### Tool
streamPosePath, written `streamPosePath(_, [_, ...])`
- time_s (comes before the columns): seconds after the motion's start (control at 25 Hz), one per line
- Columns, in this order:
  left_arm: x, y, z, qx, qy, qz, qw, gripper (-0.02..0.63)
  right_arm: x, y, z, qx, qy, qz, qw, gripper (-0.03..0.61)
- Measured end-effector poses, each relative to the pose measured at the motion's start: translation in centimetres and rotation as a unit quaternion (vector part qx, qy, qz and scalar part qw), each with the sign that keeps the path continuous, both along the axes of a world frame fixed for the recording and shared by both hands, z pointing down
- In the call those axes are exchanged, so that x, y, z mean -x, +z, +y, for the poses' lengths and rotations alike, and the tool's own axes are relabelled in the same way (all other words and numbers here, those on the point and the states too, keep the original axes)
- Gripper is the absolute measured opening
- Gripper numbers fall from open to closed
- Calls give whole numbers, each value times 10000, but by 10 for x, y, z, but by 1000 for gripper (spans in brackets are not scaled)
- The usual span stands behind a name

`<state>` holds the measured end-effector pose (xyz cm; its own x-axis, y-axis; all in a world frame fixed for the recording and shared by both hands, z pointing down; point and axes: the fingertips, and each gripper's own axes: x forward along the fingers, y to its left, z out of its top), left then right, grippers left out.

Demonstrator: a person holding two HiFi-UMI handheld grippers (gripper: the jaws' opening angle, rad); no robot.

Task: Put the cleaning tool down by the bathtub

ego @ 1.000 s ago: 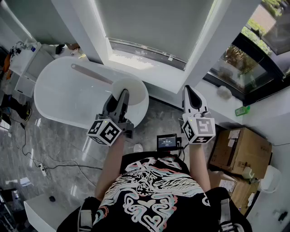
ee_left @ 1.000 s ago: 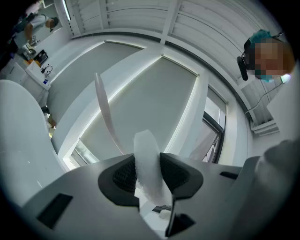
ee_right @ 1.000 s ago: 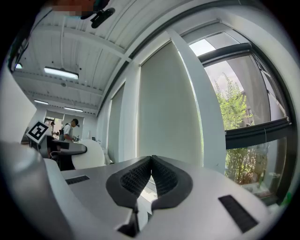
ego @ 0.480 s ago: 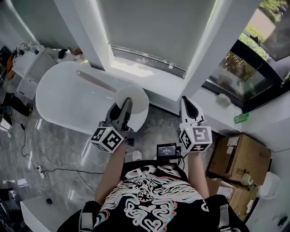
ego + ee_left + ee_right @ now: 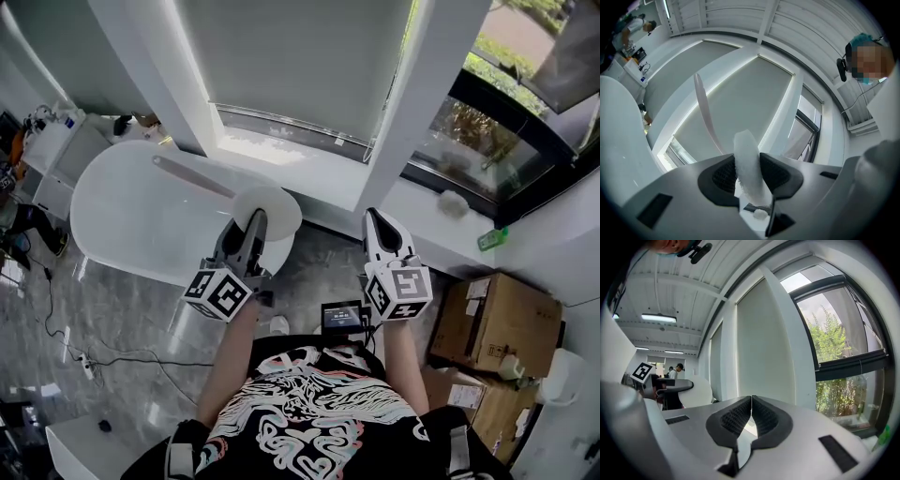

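Note:
My left gripper [image 5: 253, 223] is shut on the cleaning tool [image 5: 269, 206], a round white pad with a long white handle [image 5: 192, 174]. In the head view the pad hangs over the near end of the white oval bathtub [image 5: 122, 220], and the handle runs back to the left above the tub. In the left gripper view the fuzzy pad [image 5: 748, 171] stands edge-on between the dark jaws of my left gripper [image 5: 747, 165], with the handle [image 5: 706, 119] rising beyond. My right gripper [image 5: 375, 225] is held over the grey floor beside the tub. This right gripper [image 5: 751, 417] is shut with nothing in it.
A white window ledge [image 5: 319, 173] and a pillar [image 5: 398, 122] run behind the tub. Cardboard boxes [image 5: 502, 323] stand at the right, and a green bottle [image 5: 494, 238] sits on the sill. Cables [image 5: 89, 356] lie on the marble floor at the left. A small screen [image 5: 342, 316] hangs at my chest.
Both grippers have drifted slightly lower and to the left in the head view as the whole scene shifts. The left still grips the tool, and the right stays shut.

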<state>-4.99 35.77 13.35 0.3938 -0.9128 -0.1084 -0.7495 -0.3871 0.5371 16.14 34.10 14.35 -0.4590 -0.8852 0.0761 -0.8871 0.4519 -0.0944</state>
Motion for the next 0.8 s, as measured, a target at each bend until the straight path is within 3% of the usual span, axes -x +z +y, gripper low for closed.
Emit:
streamPosePath(0.4, [-29, 11, 9, 49, -120, 83, 9999, 143, -31, 5, 6, -4, -56, 6, 10000, 28])
streamPosePath(0.8, [-41, 15, -23, 90, -93, 129, 9998, 143, -33, 9, -21, 34, -90, -68, 9999, 28])
